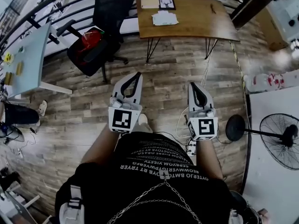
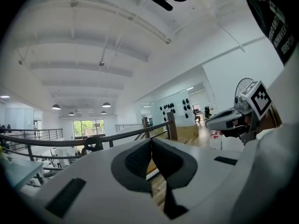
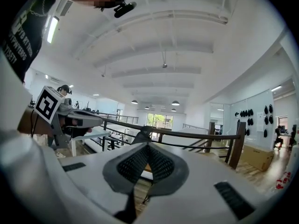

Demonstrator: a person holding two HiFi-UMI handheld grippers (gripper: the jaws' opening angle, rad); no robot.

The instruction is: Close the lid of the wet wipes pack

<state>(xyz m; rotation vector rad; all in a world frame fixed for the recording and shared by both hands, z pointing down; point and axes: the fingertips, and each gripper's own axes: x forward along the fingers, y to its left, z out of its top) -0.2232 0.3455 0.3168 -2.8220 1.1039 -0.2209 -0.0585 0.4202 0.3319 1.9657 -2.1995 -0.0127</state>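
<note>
Far beyond the fingers, wipes pack

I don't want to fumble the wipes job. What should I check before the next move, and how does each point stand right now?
1. Left tongs free: ok, shut with nothing between them.
2. Right tongs free: ok, shut with nothing between them.
3. Wipes pack in sight: ok, it lies on the table.
4. Pack open or closed: cannot tell, too small in the head view.
5. Pack within reach: not ok, both tongs hang over the floor, well short of the table.
6. Chair out of the way: ok, it stands left of the table.
</note>
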